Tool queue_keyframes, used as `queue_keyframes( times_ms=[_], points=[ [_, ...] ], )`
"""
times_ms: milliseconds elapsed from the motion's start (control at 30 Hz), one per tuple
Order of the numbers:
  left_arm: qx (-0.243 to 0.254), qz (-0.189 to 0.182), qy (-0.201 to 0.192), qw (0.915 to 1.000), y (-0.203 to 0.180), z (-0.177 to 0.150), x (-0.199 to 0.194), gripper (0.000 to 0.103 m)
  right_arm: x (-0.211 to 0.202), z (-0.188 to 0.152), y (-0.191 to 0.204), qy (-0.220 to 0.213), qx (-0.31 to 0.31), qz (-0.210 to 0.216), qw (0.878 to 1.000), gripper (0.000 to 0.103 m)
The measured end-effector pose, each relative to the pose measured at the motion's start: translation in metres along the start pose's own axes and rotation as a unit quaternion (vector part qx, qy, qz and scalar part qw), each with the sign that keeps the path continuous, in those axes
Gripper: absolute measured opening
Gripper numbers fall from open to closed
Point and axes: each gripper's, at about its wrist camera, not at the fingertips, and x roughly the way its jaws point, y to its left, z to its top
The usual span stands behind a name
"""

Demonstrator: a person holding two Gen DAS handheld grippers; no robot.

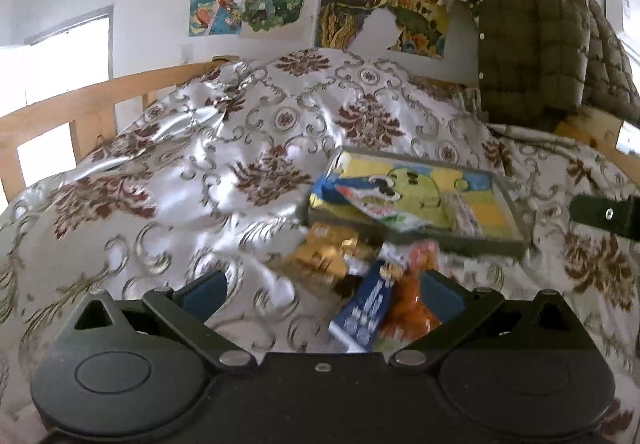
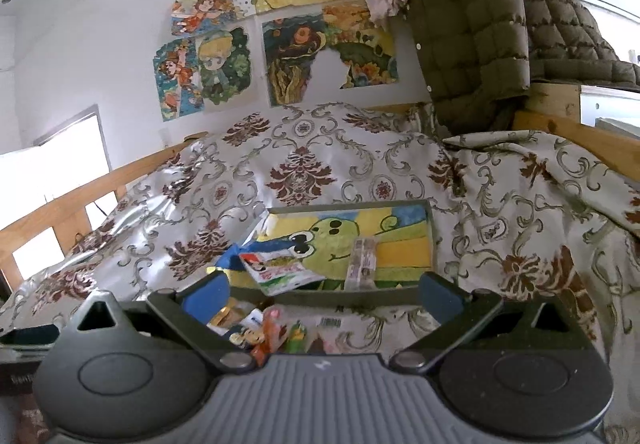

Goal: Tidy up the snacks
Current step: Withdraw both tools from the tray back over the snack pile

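Blue-padded left claw and right claw both wide open, empty, angled down toward tray.

Print on the snack packets stays too blurred to read: red characters mark the white packet lying in the frog-picture tray, and white characters the blue packet just before the tray. A barcode label lies on the bed beside the tray, its digits illegible.

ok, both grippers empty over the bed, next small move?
Probably bring the left gripper down onto the blue packet: it lies loose on the bedspread just ahead, outside the tray, and both grippers look open and empty.
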Motion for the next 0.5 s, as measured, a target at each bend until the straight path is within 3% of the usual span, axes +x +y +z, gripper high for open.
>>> queue_keyframes(
  times_ms=[200, 500],
  points=[
    [-0.029, 0.004, 0.012, 0.9995, 0.004, -0.012, -0.013, 0.102, -0.023, -0.015, 0.002, 0.006, 0.012, -0.003, 1.0, 0.103],
    [-0.024, 0.003, 0.053, 0.9983, -0.003, -0.028, -0.019, 0.102, -0.044, -0.033, -0.002, 0.035, 0.024, -0.03, 0.999, 0.103]
  ],
)
